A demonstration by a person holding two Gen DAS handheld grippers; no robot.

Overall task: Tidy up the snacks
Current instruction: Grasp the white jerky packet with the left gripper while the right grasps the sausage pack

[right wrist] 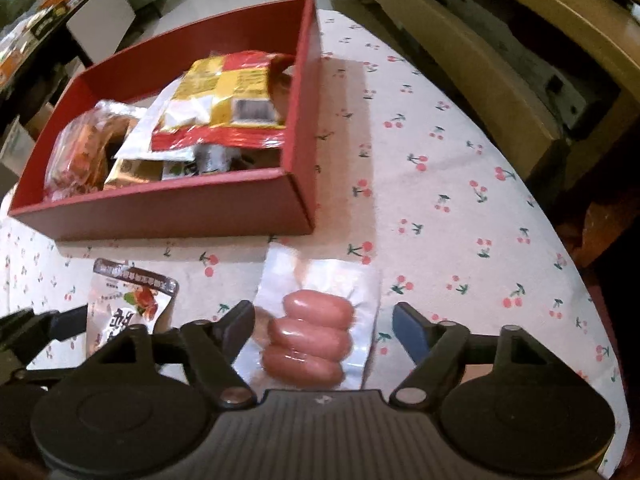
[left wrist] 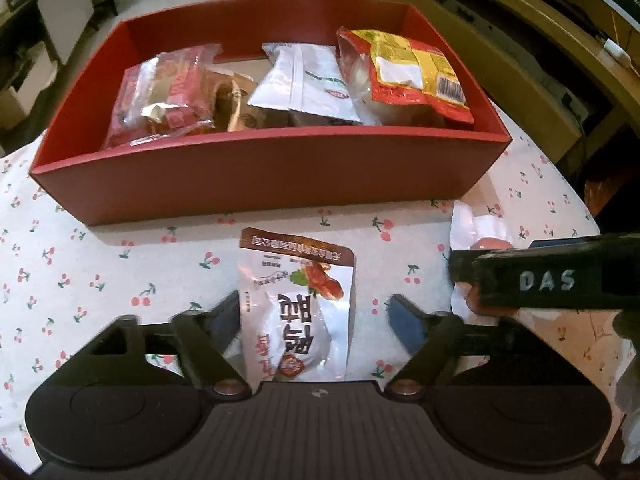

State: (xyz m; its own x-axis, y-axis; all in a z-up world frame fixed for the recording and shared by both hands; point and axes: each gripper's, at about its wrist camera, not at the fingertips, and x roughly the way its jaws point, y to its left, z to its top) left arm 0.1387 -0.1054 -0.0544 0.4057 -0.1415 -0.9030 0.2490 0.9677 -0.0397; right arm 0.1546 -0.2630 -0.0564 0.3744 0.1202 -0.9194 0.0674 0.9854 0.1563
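Observation:
A silver snack pouch (left wrist: 296,300) with a brown top band lies flat on the cherry-print cloth, just in front of the red box (left wrist: 260,176). My left gripper (left wrist: 316,316) stands open over it, one finger on each side. To its right lies a clear pack of three pink sausages (right wrist: 312,332). My right gripper (right wrist: 324,324) is open around that pack, and its left finger overlaps the pack's edge. The red box (right wrist: 180,208) holds a red-and-yellow bag (left wrist: 408,72), a white pouch (left wrist: 308,80) and a red clear pack (left wrist: 164,96).
The tablecloth (right wrist: 460,200) stretches bare to the right of the box, up to the table's curved edge. Wooden furniture (right wrist: 500,40) stands beyond that edge. The two grippers sit side by side; the right one's body (left wrist: 540,280) shows in the left wrist view.

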